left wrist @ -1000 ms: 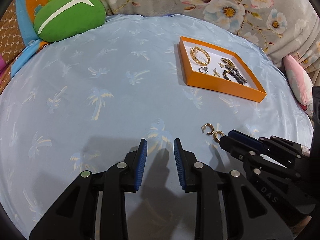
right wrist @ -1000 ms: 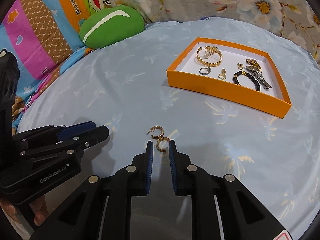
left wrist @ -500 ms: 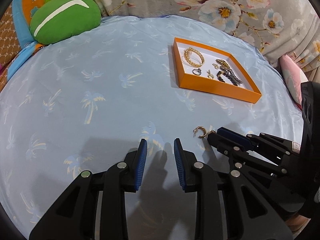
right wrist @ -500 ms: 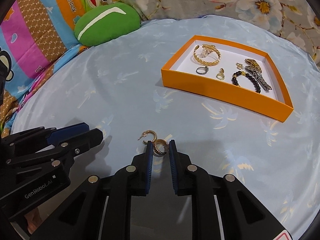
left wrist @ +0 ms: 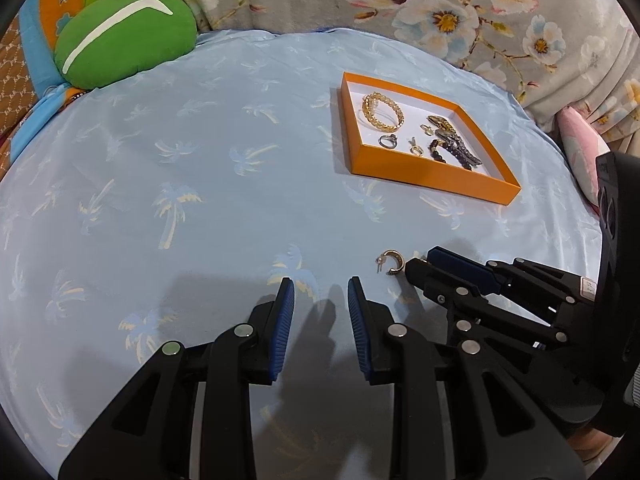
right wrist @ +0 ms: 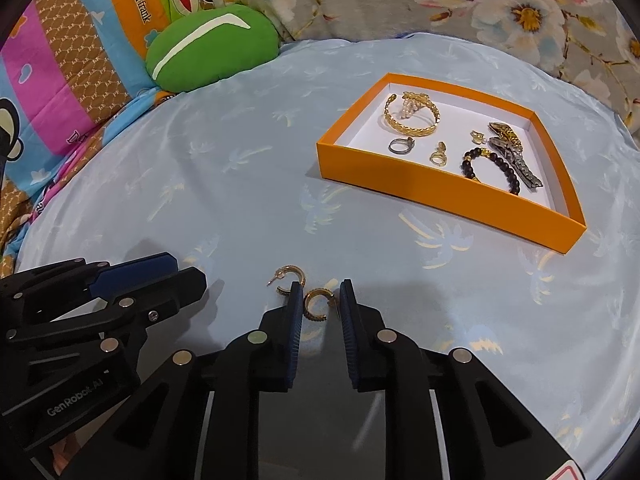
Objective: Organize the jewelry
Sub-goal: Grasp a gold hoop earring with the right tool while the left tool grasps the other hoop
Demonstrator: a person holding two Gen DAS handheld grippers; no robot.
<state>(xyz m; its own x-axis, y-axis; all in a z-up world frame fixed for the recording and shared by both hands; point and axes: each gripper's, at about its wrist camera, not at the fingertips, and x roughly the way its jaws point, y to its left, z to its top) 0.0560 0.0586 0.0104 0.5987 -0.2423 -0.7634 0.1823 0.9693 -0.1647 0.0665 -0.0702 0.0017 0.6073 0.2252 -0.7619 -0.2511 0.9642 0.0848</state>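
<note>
Two gold hoop earrings lie on the light blue sheet. One hoop earring [right wrist: 316, 305] sits between the fingers of my right gripper [right wrist: 319, 300], which is open around it. The other hoop earring [right wrist: 289, 277] [left wrist: 391, 261] lies just left of the right gripper's left finger. An orange tray [right wrist: 436, 192] [left wrist: 424, 176] holds a gold bracelet [right wrist: 412, 114], a silver ring [right wrist: 400, 145], a black bead bracelet [right wrist: 494, 168] and a watch [right wrist: 512, 152]. My left gripper [left wrist: 320, 294] is open and empty over the sheet, left of the earrings.
A green cushion [left wrist: 124, 40] [right wrist: 212, 52] lies at the far left of the bed. A floral fabric [left wrist: 440, 12] runs along the back. A colourful cartoon blanket [right wrist: 60, 92] lies at the left edge, and a pink pillow [left wrist: 580, 148] at the right.
My right gripper has moved forward so that one hoop earring now lies between its fingers. The left gripper has barely shifted and stays open.
</note>
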